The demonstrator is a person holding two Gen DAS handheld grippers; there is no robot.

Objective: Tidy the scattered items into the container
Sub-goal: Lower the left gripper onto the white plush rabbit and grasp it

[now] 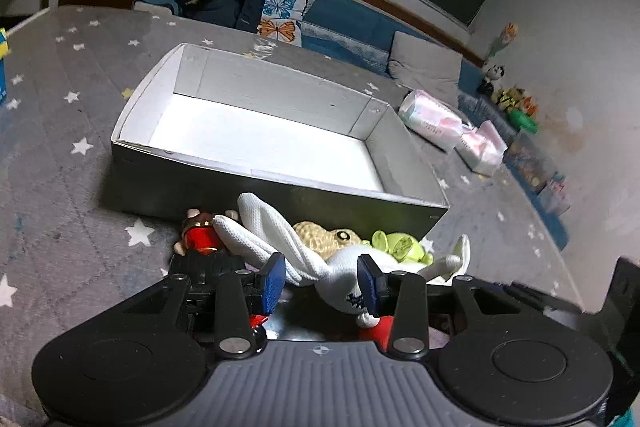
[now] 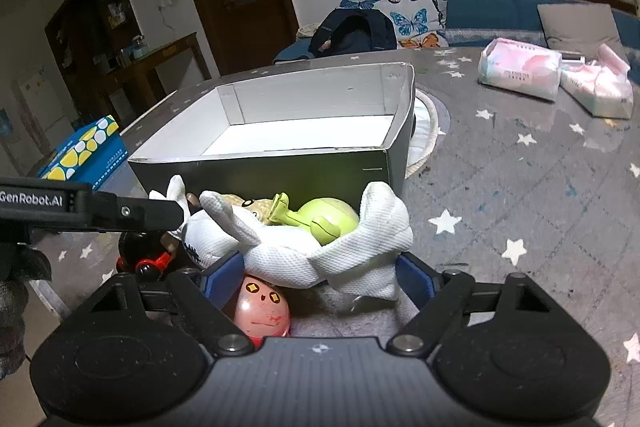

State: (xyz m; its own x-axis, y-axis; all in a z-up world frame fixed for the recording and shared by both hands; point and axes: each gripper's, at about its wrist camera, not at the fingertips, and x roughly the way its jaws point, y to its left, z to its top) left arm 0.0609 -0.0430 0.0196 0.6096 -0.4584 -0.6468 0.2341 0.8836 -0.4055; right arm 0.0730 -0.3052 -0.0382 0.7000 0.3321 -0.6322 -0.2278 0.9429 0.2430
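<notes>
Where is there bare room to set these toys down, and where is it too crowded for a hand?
The open grey cardboard box has a bare white floor, and so does the star-print grey mat between it and the pink tissue packs. It is crowded at the box's near wall: white plush rabbit, green frog toy, pink egg-shaped doll.

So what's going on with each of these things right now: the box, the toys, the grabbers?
Box: open, empty.
White plush rabbit: lying outside the box, between both grippers' pads.
Green frog toy: on the table, beside the box.
Left hand-held gripper: open.
Right hand-held gripper: open.
</notes>
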